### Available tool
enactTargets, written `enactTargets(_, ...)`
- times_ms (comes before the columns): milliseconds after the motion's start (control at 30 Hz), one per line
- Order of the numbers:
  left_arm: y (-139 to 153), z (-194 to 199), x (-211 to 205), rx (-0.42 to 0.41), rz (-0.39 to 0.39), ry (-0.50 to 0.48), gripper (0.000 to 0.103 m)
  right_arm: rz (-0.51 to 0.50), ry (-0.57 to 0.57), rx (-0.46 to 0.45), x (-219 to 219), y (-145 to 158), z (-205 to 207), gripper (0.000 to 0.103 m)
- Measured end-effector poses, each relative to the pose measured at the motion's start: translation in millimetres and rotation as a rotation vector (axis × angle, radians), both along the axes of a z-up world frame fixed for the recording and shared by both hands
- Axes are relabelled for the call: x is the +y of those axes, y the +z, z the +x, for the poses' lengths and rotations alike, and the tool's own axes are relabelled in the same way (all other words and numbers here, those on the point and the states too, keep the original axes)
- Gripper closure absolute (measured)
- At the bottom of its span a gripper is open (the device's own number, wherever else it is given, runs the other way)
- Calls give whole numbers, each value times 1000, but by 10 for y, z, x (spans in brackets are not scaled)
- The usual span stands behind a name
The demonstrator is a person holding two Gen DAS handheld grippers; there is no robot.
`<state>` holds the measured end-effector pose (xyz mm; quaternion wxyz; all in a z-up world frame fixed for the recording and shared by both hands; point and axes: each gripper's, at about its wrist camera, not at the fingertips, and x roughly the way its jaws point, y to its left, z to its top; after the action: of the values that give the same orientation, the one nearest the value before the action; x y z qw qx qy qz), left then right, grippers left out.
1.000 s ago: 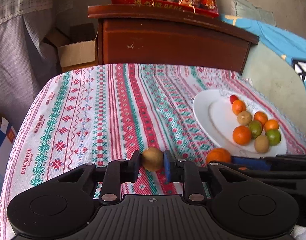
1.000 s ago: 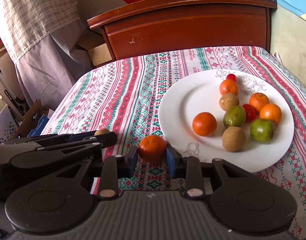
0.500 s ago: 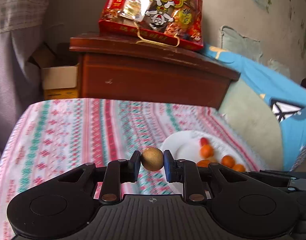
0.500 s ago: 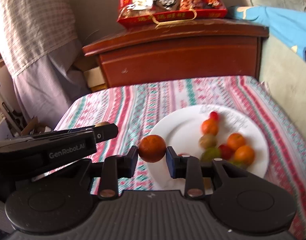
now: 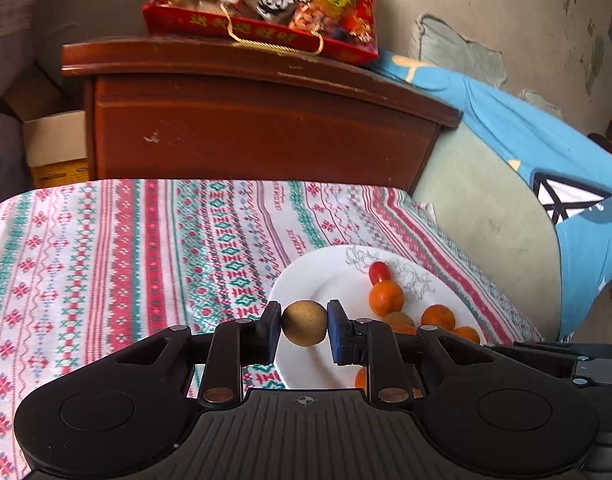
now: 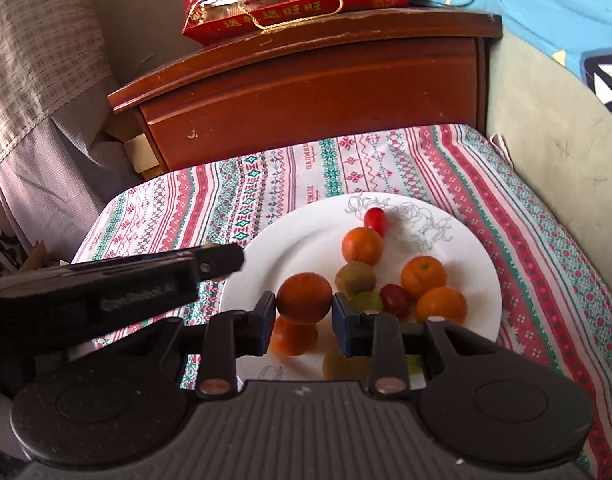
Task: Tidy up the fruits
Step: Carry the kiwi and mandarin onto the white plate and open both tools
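Left gripper (image 5: 304, 330) pinches a brown fruit (image 5: 304, 328); right gripper (image 6: 304, 307) pinches an orange (image 6: 304, 297), both lower centre above the plate (image 6: 298, 248). Dropped from height, either could roll off or scatter the pile.

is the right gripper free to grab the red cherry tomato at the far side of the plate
Probably not yet: the right gripper is shut on an orange, so the cherry tomato on the plate must wait.

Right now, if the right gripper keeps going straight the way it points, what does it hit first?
Probably the fruit on the plate. The right gripper, shut on an orange, aims over the pile, the kiwi and another orange nearest its line. Its height above them is unclear, so it might pass over them.
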<state>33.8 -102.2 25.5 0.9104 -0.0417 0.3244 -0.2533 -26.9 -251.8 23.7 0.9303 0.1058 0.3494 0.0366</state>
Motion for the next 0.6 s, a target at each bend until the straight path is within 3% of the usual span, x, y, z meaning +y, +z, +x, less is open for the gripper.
enactTargets(333,-46,138,-126,43,10,-44,75,3,-8,-5,-18,24,24,70)
enactTargets(467,35,119,-124,44,32,-32,46,21,-7,-8,-35,85,5,61)
enactTargets(600,92,120,-92,93,62,3,30,1,-17,-1,-25,139,-14,48)
